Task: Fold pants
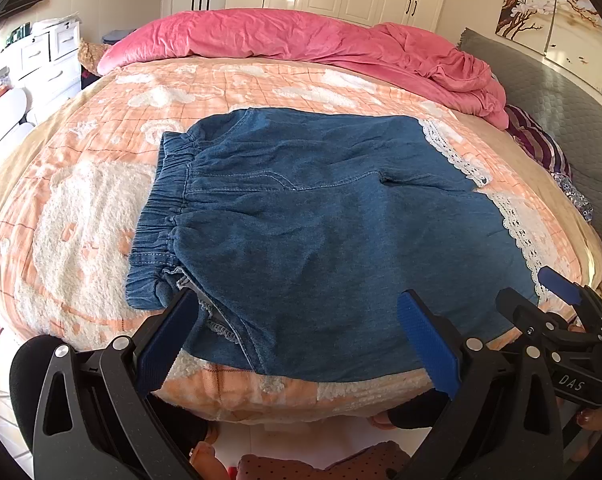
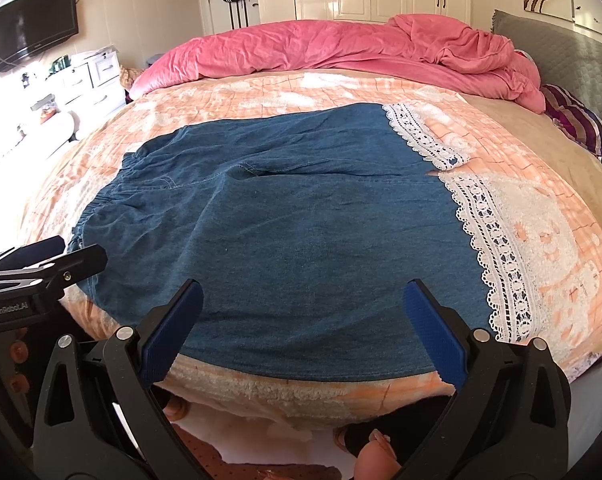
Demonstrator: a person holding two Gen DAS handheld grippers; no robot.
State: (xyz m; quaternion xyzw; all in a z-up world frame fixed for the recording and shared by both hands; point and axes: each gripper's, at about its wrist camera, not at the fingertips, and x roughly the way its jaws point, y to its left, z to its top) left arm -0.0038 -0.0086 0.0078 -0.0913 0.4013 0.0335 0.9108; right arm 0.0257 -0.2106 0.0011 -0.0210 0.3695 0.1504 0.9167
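Both grippers, left (image 1: 297,340) and right (image 2: 303,330), hang wide open and empty at the near edge of the bed (image 2: 561,264), where the denim pants (image 2: 285,240) lie flat, so folding looks basically unstarted.

Left gripper (image 1: 297,340) jaws wide apart, holding nothing. Right gripper (image 2: 303,330) likewise spread, empty, just beside left.
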